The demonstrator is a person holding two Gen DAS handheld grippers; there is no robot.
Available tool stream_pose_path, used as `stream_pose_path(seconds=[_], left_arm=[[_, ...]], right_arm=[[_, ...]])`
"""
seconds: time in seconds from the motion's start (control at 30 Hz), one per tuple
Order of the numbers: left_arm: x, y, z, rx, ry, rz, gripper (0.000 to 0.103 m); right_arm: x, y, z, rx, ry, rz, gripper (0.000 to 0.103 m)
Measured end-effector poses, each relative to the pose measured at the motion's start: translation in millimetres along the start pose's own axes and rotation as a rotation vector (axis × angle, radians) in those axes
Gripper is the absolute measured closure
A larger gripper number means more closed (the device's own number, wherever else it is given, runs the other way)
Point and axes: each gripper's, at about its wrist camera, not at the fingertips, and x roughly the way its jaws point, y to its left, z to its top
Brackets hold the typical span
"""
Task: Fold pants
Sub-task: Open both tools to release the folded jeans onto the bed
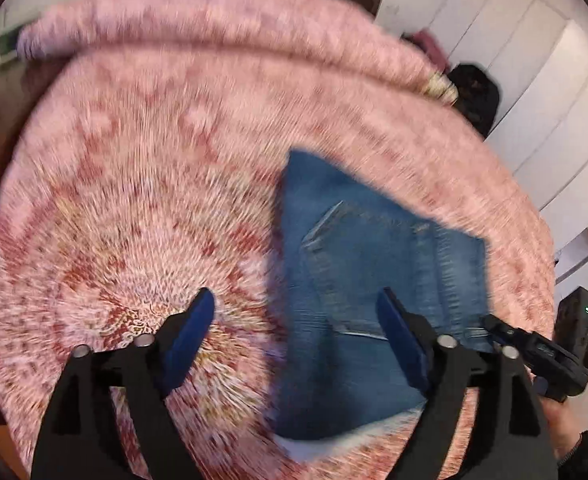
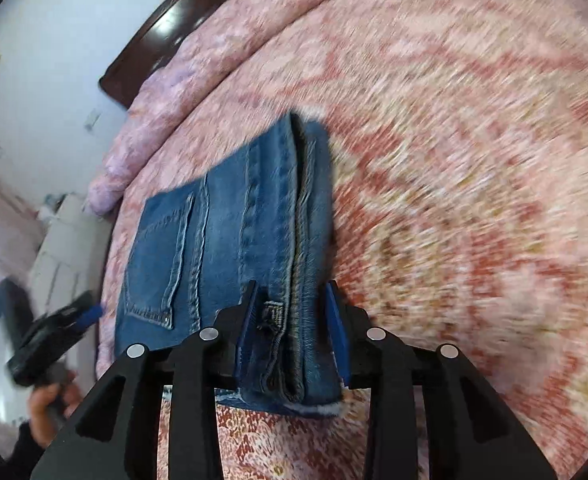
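Jeans (image 2: 230, 248) lay folded compact on bed (image 2: 474, 160); left gripper (image 1: 294, 320) spread, empty; right gripper (image 2: 292, 312) loosely straddling hem edge — approx. finished.

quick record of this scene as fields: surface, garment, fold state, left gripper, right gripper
surface: pink patterned bedspread
garment: blue jeans, back pocket facing up
fold state: folded into a compact stack, lying flat on the bedspread
left gripper: open, nothing between its fingers, above the bedspread at the edge of the jeans
right gripper: fingers on either side of the thick near edge of the jeans; whether the pads press on it is unclear
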Motion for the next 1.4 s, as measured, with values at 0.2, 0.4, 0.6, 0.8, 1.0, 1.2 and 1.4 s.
stream_pose_path(seconds=[0.2,0.4,0.6,0.8,1.0,1.2,1.4], left_arm=[[11,-54,-24,0.15,0.081,-0.145,0.012],[41,-53,-43,0.171,0.155,-0.088,0.008],[48,-51,-47,0.168,0.158,-0.079,0.006],[46,-57,-57,0.177,0.153,-0.063,0.005],[45,-58,-60,0.182,0.144,-0.064,0.005],[46,-55,-60,0.172,0.142,-0.075,0.004],[47,-57,-60,0.18,0.146,-0.058,0.004]], right_arm=[[-21,19,20,0.031,-0.116,0.063,0.072],[25,94,62,-0.145,-0.02,0.159,0.072],[93,84,82,-0.087,0.101,0.043,0.072],[90,83,81,-0.109,0.125,0.015,0.081],[44,86,54,-0.135,0.109,0.066,0.08],[4,75,-4,-0.121,0.129,0.144,0.079],[16,37,-37,-0.112,0.137,0.125,0.073]])
